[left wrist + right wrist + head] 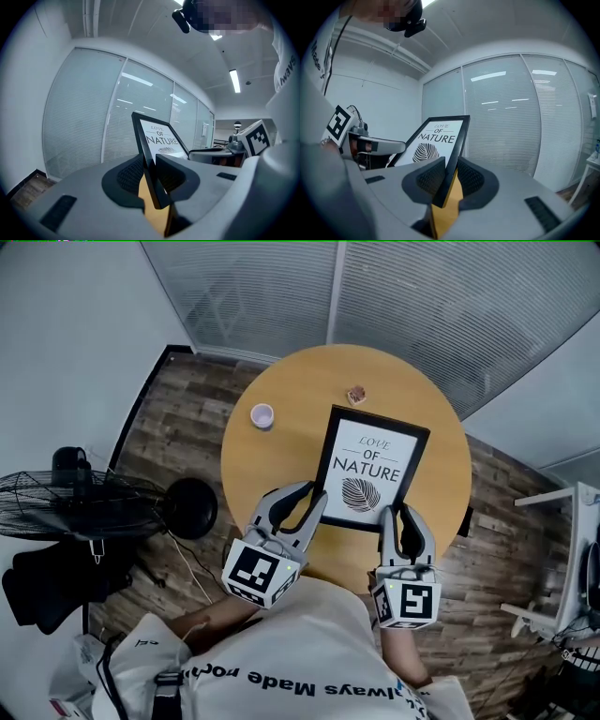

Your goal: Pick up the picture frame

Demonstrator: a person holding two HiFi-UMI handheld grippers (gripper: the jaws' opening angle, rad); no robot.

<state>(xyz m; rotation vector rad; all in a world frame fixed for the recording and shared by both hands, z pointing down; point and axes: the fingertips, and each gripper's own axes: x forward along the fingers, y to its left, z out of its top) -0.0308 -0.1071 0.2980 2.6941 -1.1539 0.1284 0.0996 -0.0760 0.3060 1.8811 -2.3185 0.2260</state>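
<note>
Pinching the one frame (pixel 370 465) from both sides, the two grippers each have their jaws shut on its black rim. In the left gripper view the dark pads (pixel 125 176) press the frame's left edge near its near corner. In the right gripper view the pads (pixel 474 179) clamp the right edge in the same way. The left gripper (pixel 314 493) and right gripper (pixel 398 514) sit at the frame's two near corners, each with one marker cube behind it, two cubes in all.

The frame is over the round wooden table (pixel 281 371), print side up, reading "LOVE OF NATURE" above a leaf drawing. From the gripper views it slants up and away from the jaws, with yellow tabletop showing below. Whether its far edge touches the table cannot be told.

Also on the table are one small white cup (pixel 262 415), left of the frame and apart from it, and one small brown thing (pixel 356 395) just beyond its far edge. On the floor to the left stands one fan (pixel 66 502).
</note>
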